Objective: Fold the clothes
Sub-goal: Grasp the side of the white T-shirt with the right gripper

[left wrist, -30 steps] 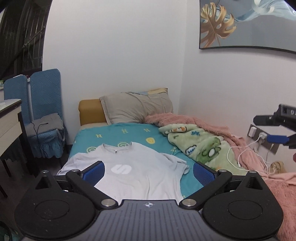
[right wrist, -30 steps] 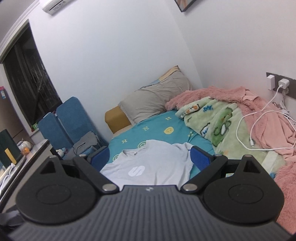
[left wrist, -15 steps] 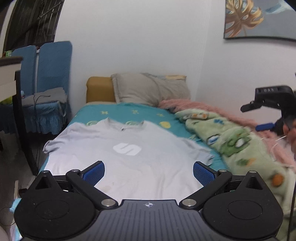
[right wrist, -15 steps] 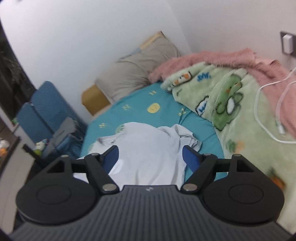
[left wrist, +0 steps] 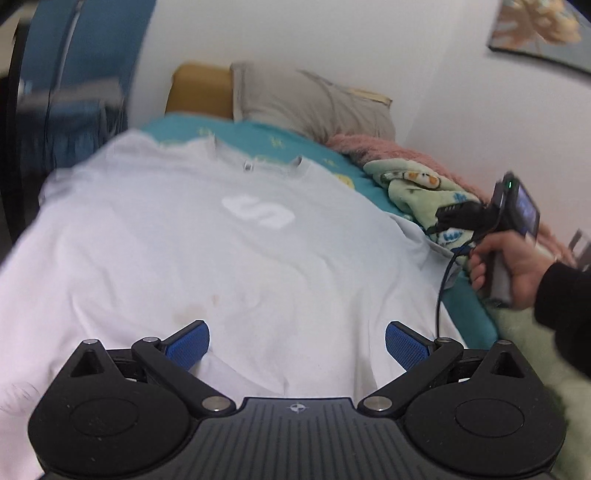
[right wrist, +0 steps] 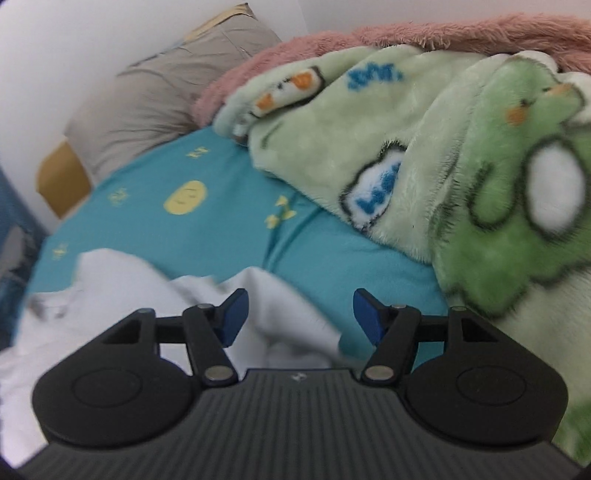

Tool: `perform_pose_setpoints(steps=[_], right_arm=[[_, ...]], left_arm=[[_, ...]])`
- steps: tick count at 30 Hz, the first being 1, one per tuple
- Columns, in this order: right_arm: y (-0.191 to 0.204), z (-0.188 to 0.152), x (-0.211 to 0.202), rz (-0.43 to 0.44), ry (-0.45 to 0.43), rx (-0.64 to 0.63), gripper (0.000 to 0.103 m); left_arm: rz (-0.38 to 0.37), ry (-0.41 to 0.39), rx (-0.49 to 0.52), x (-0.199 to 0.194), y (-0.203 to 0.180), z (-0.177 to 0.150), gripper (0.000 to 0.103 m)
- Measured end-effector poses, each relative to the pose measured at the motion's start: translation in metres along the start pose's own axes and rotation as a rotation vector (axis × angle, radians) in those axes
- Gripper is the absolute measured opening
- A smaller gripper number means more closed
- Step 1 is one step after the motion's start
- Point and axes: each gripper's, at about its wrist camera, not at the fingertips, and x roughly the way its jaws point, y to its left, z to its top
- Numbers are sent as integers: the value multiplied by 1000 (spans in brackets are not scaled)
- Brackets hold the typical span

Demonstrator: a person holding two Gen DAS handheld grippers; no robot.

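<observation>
1. White t-shirt lies spread flat, front up, on the bed's teal sheet. Collar points twd the pillow; pale logo on the chest. Faint reddish stain low on the front, near the hem.
2. Left tongs sit low over the shirt's bottom part. Blue pads wide apart, nothing pinched; shirt cloth shows in the gap betw. them, w/ a crease running under the left pad.
3. Right tongs are at the shirt's sleeve on the blanket side. Jaws closing, abt half apart. Rumpled white sleeve lies betw. the pads; can't see them pressing on it. One pad is over white cloth, the other over teal sheet.
4. In the left wrist view a hand in a dark sleeve grips the right tool's handle at the shirt's right edge; black cable hangs from it. Tool's tips are blurred there.
5. Green cartoon blanket is bunched along the bed's right side, just beside the sleeve, w/ a pink fluffy blanket behind it.
6. Grey pillow at the head of the bed, leaning on a mustard headboard. Blue chair to the left, blurred. Framed picture high on the wall at right.
</observation>
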Motion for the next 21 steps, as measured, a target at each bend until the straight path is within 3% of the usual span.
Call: perform_pose_setpoints(steps=[2, 3, 4, 6, 9, 13, 15, 20, 21], right_arm=[[0, -6, 17, -21, 56, -18, 39], [1, -9, 24, -28, 90, -30, 22], [3, -12, 28, -28, 106, -47, 14], [9, -13, 27, 12, 104, -98, 6], [15, -4, 14, -1, 36, -155, 5], [2, 31, -1, -85, -102, -131, 5], [-9, 47, 1, -111, -123, -109, 5], [-25, 49, -10, -11, -154, -10, 11], [-27, 47, -14, 10, -141, 13, 23]], left_arm=[[-14, -8, -14, 1, 4, -1, 103], [-14, -14, -10, 0, 4, -1, 103], [-13, -18, -8, -1, 3, -1, 103], [-8, -28, 0, -5, 1, -2, 103], [8, -53, 15, -11, -2, -2, 103], [36, -77, 13, -14, -4, 0, 103], [48, -80, 6, -12, -3, 1, 103], [71, -60, 11, -5, -1, -1, 103], [72, -60, 16, -5, -1, -2, 103]])
